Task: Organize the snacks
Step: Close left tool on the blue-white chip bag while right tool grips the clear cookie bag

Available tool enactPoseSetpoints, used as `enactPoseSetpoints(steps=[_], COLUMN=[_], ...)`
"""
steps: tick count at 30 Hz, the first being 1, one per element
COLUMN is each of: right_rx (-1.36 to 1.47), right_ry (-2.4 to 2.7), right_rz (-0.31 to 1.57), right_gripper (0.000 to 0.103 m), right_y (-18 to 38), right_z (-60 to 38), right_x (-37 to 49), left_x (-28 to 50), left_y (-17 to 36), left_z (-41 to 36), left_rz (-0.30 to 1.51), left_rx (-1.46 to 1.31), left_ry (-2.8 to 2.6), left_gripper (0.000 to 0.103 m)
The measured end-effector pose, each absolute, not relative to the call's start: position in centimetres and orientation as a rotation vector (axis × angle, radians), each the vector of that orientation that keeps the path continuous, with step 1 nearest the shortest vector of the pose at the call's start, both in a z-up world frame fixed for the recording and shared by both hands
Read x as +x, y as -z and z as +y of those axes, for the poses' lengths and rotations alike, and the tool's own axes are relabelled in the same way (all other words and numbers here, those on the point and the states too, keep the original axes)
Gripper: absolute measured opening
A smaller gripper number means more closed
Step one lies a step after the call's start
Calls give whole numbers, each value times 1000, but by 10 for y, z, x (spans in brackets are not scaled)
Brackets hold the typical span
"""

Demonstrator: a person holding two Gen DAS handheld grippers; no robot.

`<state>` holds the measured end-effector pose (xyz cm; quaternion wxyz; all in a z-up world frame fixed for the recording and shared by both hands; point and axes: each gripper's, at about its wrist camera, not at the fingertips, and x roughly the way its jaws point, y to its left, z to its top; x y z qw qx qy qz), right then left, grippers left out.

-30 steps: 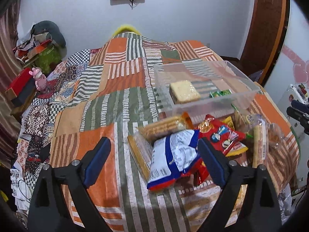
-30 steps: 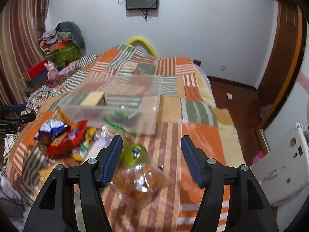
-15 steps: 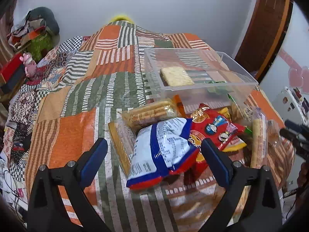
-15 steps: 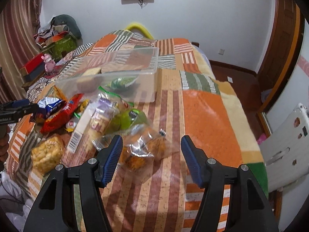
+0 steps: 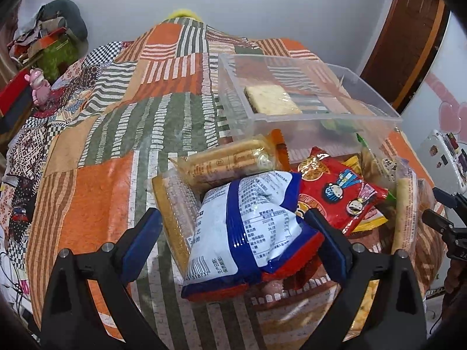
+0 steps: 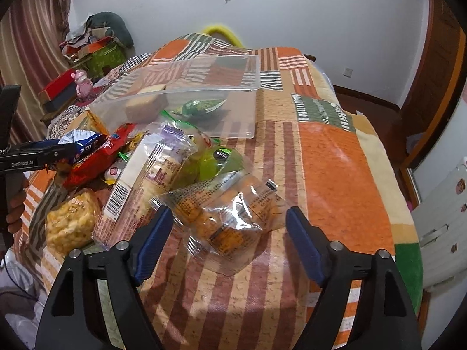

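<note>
Because the clear bin [image 5: 364, 99] sits just behind the heap and holds only two packs, the left gripper [image 5: 233, 242] straddles the blue-white bag [image 5: 248, 227] with jaws wide, while the right gripper [image 6: 226, 242], equally wide, brackets the clear cookie pack [image 6: 227, 218].

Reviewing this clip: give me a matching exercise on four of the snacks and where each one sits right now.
Things:
1. pale square cracker pack
2. blue and white bag
3. clear packet of orange snacks
4. red cartoon bag

Places:
A. between the open fingers of the right gripper
B. inside the clear plastic bin
C. in the pile, beside the blue and white bag, outside the bin
D. between the open fingers of the left gripper

Pairs: 1-B, 2-D, 3-A, 4-C
</note>
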<state>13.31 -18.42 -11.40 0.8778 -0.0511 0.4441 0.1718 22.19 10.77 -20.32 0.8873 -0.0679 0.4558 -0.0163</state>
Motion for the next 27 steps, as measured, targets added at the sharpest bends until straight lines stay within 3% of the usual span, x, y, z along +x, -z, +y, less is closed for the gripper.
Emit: enactPoseSetpoints(steps=[7,14,19,27], right_rx=[-87,-96,-74,-47], right_ry=[-355,-345,-364,-331], right_rz=[946,942,953,962], right_gripper=[84,85,84,55], right_y=[120,122,125,127], right_z=[-182,-181,-180,-186], right_x=[141,144,146,150], left_x=[221,225,221,212], left_y=[213,214,213,207], left_z=[100,96,94,89], left_rz=[952,949,932,919], left_rx=[-101,-128,-113,-80], left_ry=[33,73,81,77], left_gripper=[98,72,71,62])
